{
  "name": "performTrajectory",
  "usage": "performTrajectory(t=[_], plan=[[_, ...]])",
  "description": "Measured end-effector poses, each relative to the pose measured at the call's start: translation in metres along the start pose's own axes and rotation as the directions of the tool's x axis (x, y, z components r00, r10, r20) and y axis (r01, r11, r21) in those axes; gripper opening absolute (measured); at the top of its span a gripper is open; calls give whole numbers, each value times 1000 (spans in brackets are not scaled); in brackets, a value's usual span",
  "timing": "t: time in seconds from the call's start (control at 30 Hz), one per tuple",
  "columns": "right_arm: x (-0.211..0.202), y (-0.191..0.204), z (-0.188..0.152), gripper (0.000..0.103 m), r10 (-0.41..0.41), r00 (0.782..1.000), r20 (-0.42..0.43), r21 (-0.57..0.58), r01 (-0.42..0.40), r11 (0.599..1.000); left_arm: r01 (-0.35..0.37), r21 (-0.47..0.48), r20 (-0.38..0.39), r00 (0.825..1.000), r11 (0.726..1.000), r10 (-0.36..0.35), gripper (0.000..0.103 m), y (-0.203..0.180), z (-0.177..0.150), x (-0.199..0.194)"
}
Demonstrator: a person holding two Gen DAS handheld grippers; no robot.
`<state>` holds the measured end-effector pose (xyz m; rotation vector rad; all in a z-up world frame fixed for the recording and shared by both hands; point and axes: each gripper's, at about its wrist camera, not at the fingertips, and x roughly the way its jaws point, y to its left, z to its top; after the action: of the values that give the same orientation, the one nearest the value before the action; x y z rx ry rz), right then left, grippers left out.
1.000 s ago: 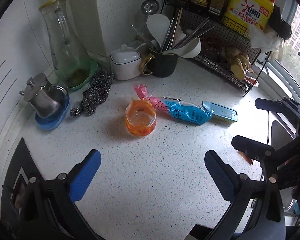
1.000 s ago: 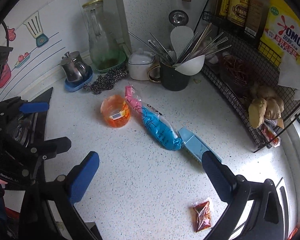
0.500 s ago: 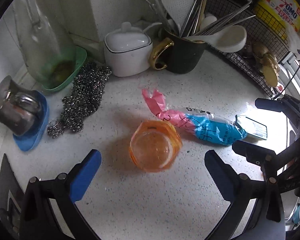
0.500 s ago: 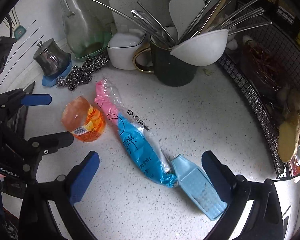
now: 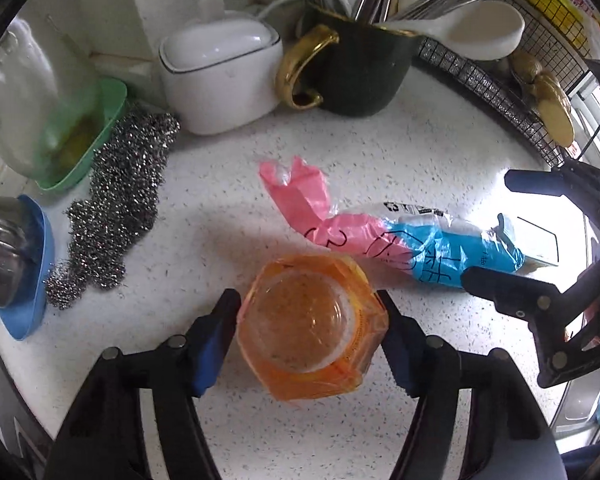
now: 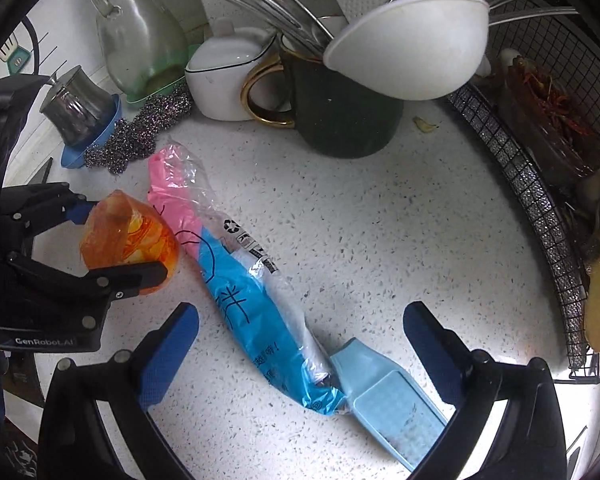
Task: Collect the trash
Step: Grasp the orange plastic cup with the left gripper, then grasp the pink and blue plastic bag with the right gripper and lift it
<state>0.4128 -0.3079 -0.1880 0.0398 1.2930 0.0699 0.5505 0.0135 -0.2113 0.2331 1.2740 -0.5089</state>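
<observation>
Left tool [image 5: 308,312] closing around orange plastic cup [image 5: 312,326] on speckled table [image 5: 400,168], pads touching its sides, right tool [image 6: 300,320] standing wide apart over pink-and-blue wrapper [image 6: 236,280]

Cup [image 5: 312,328] mid-counter [image 5: 400,160], wrapper [image 5: 380,236] just right; scourer [image 5: 116,216] left; sugar pot [image 5: 220,76], mug [image 5: 360,72] behind, at wall.

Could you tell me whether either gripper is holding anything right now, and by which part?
The left gripper is closing across the orange cup's sides; the right gripper holds nothing.
</observation>
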Motion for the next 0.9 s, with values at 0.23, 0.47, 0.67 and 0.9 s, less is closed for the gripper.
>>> performTrajectory(t=[0.23, 0.47, 0.67, 0.9], plan=[[4, 6, 12, 102, 32, 999, 0, -41, -32, 999, -13, -36, 14, 1000, 999, 13, 64, 11, -11, -11], [19, 23, 27, 102, 43, 999, 4, -103, -42, 994, -54, -92, 14, 998, 994, 55, 64, 28, -21, -21], [38, 41, 32, 99, 86, 996, -11, -149, -86, 985, -88, -135, 2, 996, 987, 89, 64, 47, -34, -28], [40, 72, 25, 46, 37, 999, 7, -272, -34, 962, -104, -164, 3, 994, 981, 106, 64, 63, -51, -34]])
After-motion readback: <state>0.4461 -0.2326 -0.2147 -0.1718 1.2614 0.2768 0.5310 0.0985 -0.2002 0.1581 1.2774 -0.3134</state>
